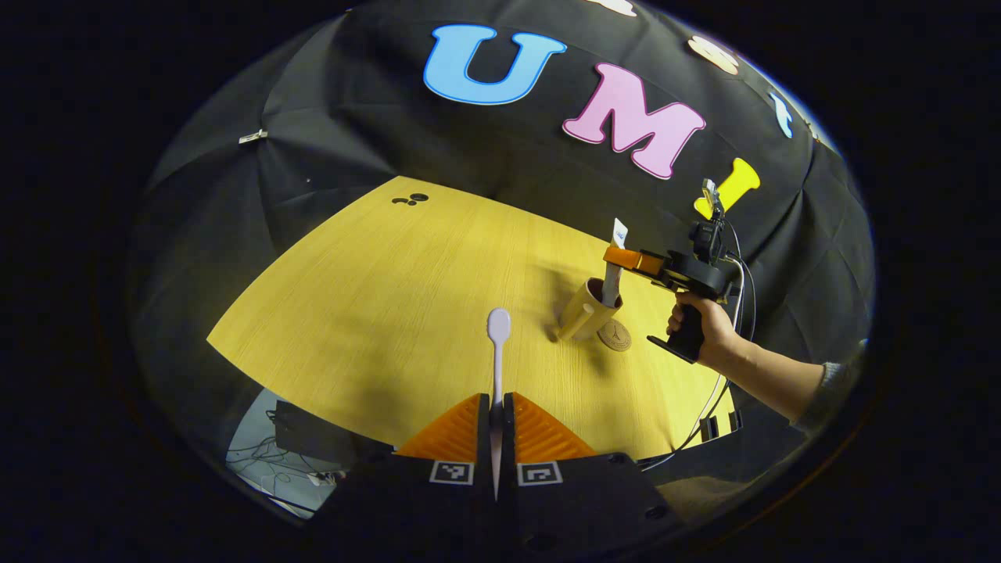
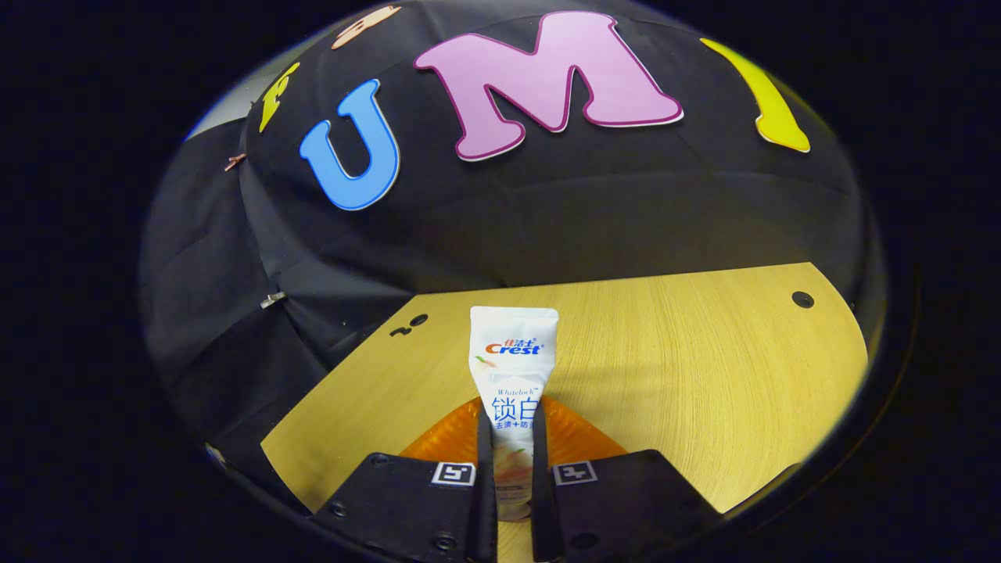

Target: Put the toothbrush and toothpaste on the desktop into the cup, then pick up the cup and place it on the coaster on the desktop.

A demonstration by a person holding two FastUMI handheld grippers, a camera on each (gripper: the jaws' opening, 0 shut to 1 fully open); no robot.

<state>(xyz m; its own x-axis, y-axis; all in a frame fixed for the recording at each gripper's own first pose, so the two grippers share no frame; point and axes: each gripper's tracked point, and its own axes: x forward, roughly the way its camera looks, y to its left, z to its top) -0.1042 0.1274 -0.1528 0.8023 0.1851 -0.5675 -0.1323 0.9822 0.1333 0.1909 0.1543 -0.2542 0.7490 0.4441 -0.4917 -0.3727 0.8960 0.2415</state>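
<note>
A: What does the left gripper hold?

B: It is clenched on the toothbrush. Both fingers press on the white handle, and the brush runs straight forward from them. Its rounded head is out in front, above the yellow wooden tabletop. I cannot tell how high it is over the wood.

A: And the right gripper?

B: In the left gripper view the right gripper is farther off, near the right edge of the tabletop, and a hand holds its black grip. A grey sleeve is at the wrist. In the right gripper view, the right gripper has its two fingers pressed on the toothpaste, one on each side of the white tube. The flat wide end of the tube points forward, away from the camera.

A: Where is the cup?

B: The cup stands on the tabletop near its right edge, under the right gripper. It is tan with a dark inside, and it looks tilted in this round picture. The lower end of the toothpaste is already inside the mouth of the cup, while the upper end stands out above the fingers.

A: And the coaster?

B: The coaster is a small round brown disc. It lies flat on the tabletop just beside the foot of the cup, on the side toward the hand. I cannot tell whether they touch.

A: Anything else on the table?

B: Small dark holes near the far left corner, one at the far right.
</note>
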